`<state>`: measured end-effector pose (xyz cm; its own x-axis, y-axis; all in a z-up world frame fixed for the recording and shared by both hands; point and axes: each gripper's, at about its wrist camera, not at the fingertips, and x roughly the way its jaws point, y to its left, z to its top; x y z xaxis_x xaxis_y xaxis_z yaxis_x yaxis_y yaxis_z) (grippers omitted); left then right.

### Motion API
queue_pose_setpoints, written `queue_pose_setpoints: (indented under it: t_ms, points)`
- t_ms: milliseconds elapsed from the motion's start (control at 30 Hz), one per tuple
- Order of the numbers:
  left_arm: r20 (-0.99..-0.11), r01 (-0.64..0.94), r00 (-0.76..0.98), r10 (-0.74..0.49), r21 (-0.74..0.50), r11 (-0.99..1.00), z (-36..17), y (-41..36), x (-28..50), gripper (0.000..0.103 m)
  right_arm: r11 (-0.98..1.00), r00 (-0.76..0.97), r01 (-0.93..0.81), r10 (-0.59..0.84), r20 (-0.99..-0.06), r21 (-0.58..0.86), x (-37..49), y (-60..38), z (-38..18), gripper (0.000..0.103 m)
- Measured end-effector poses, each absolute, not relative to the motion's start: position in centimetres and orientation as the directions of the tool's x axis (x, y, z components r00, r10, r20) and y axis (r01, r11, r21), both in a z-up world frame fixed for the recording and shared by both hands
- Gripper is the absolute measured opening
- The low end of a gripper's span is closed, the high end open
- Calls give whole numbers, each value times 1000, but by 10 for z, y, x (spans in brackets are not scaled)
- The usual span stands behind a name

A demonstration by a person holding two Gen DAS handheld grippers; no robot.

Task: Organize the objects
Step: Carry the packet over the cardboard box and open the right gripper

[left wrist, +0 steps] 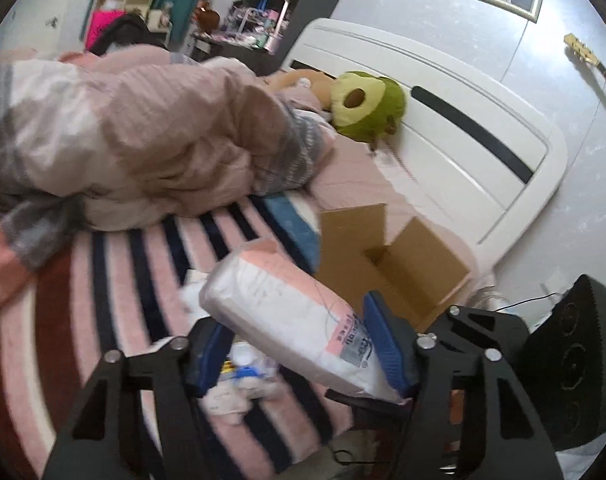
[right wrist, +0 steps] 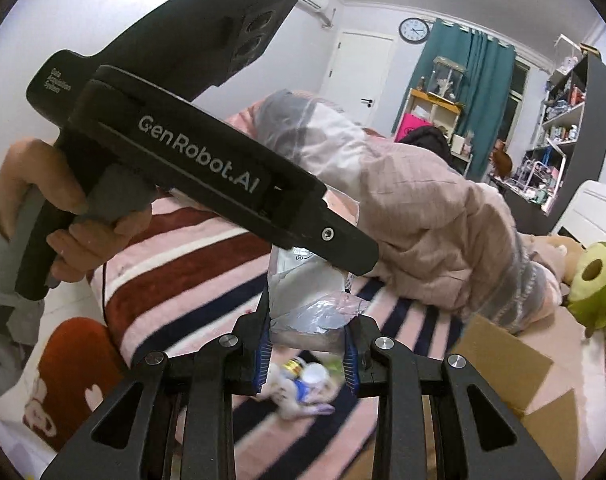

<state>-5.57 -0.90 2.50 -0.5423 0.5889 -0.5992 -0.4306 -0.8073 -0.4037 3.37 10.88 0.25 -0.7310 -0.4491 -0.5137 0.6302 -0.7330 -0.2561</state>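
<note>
A white and pink soft pack (left wrist: 287,300) hangs tilted above the striped bed, and my left gripper (left wrist: 299,320) is shut on its lower end between the blue pads (left wrist: 387,344). In the right wrist view a hand (right wrist: 67,200) holds that gripper's black body (right wrist: 223,168), which crosses the picture above the pack (right wrist: 299,276). My right gripper (right wrist: 309,322) is shut on crumpled clear plastic (right wrist: 315,316) that seems to be the pack's wrapper end. Small bottles and white bits (right wrist: 303,384) lie on the blanket below both grippers, also visible as a small pile (left wrist: 243,376).
An open cardboard box (left wrist: 403,276) (right wrist: 515,364) sits on the bed to the right. A bunched pink quilt (left wrist: 123,136) fills the bed's middle. An avocado plush (left wrist: 367,104) leans by the white headboard (left wrist: 463,128). The right gripper's black body (left wrist: 571,360) is at the right edge.
</note>
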Motion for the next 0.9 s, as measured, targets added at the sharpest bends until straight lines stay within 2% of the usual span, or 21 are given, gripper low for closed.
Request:
queue_pose_setpoints:
  t_ms: [67, 300, 467, 900]
  points:
    - [-601, -443, -523, 604, -415, -795, 26, 5, -60, 51, -744, -730, 624, -444, -519, -240, 31, 125, 5, 25]
    - [-644, -489, -491, 586, -353, -798, 38, 75, -72, 47, -779, -732, 599, -437, -523, -186, 25, 184, 12, 24]
    - [-679, -488, -435, 591, -375, -789, 38, 111, -93, 45, -803, -733, 580, -442, -517, -136, 16, 224, 21, 24]
    - [-829, -501, -355, 431, -221, -837, 11, 203, -125, 46, -845, -628, 533, -430, -648, 44, -33, 295, -2, 24]
